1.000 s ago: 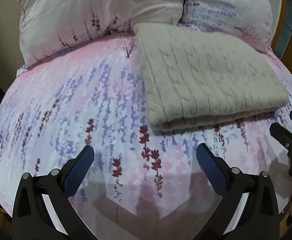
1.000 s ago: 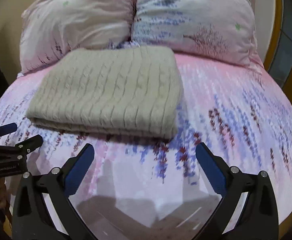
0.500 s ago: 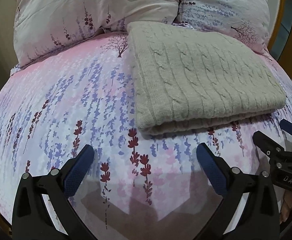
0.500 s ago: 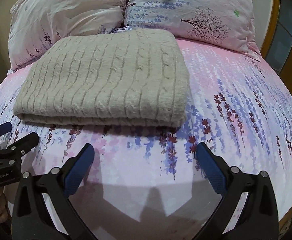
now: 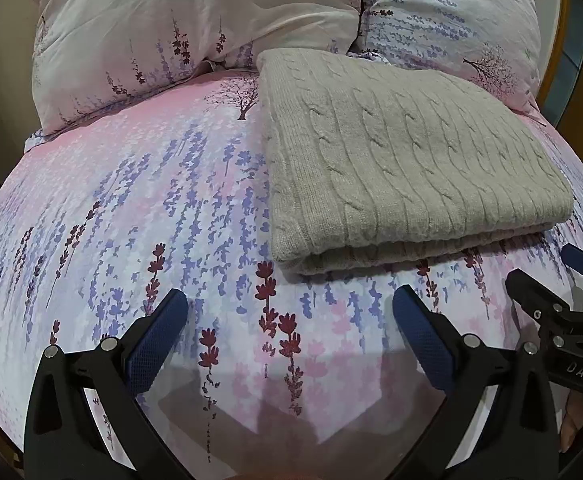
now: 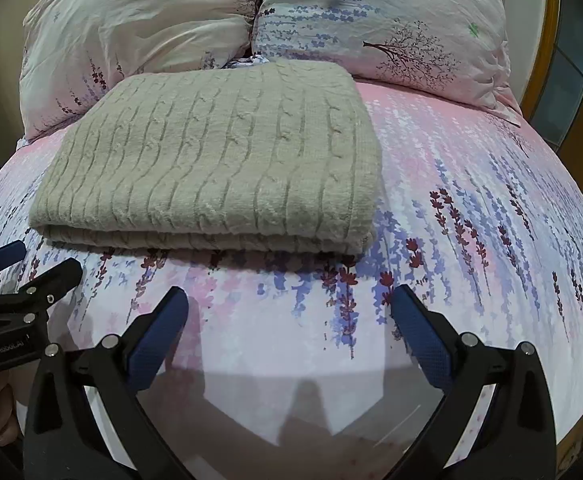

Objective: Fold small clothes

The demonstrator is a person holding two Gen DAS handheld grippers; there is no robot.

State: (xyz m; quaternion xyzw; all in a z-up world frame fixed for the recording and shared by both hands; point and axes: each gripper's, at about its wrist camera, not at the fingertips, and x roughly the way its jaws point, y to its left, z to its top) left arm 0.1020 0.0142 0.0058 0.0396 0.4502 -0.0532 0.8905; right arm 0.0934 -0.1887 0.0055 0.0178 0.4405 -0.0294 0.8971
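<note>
While we are holding both claws low over the near edge of the bed [image 5: 91, 208], neither one is gripping anything: the left claw [image 5: 290, 322] is standing wide, its blue pads well apart above bare floral sheet, and the right claw [image 6: 289, 320] is gaping just as wide over the same sheet. Ahead of the left claw and off to its right, the grey cable-knit garment [image 5: 407, 160] is lying flat; from the right claw it is sitting ahead and to the left [image 6: 215, 156]. It is not touching either claw. We are judging it as already folded into a thick rectangle, with stacked layers showing along the edge facing us, so we are either finishing or sizing up one more fold. Its long axis is seeming to run across in front of us, cables pointing away toward the pillows [image 6: 371, 20]. Another fold is calling for both claws pinching the near corners together.
</note>
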